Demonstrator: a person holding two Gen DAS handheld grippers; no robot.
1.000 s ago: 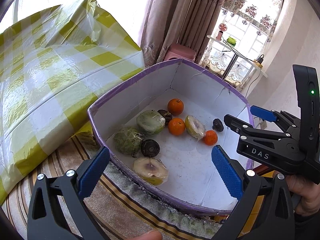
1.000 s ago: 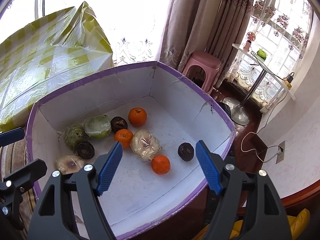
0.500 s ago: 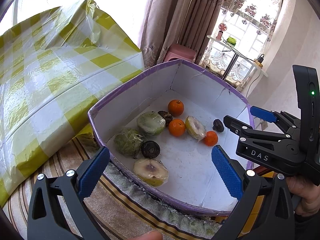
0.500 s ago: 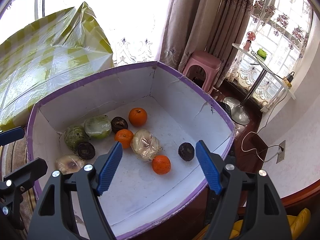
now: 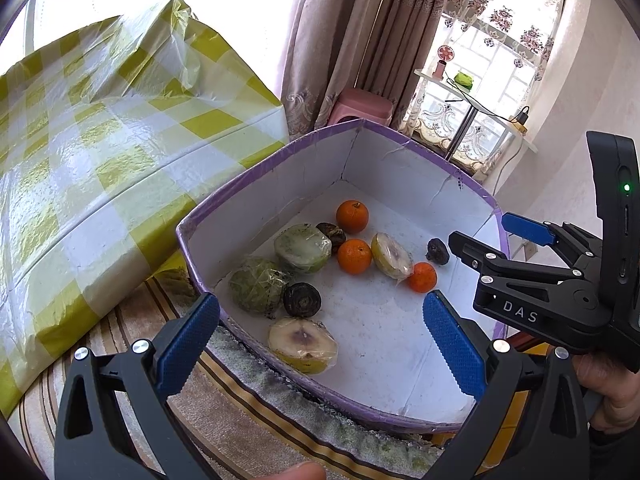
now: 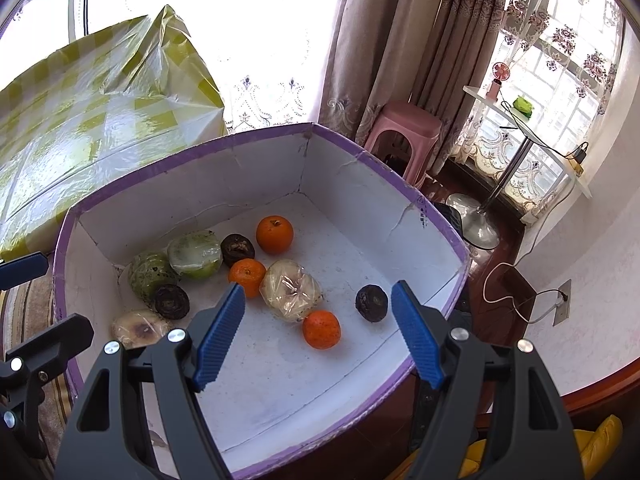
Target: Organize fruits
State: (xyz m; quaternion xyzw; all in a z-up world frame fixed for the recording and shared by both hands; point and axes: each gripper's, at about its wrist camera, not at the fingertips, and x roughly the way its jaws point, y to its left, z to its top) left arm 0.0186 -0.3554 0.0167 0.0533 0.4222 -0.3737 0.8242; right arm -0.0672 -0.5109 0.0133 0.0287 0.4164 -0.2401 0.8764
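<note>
Both the left tongs (image 5: 320, 340) and the right tongs (image 6: 318, 332) hang spread and empty above the near edge of a white box with a purple rim (image 6: 192, 156). On the box floor lie three oranges (image 6: 275, 235), three dark fruits (image 6: 372, 303) and four plastic-wrapped fruits (image 6: 291, 290), most clustered toward its left side.

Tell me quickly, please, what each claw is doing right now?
Left claw: open, holding nothing, above the near edge of the box.
Right claw: open, holding nothing, above the fruit in the box.
</note>
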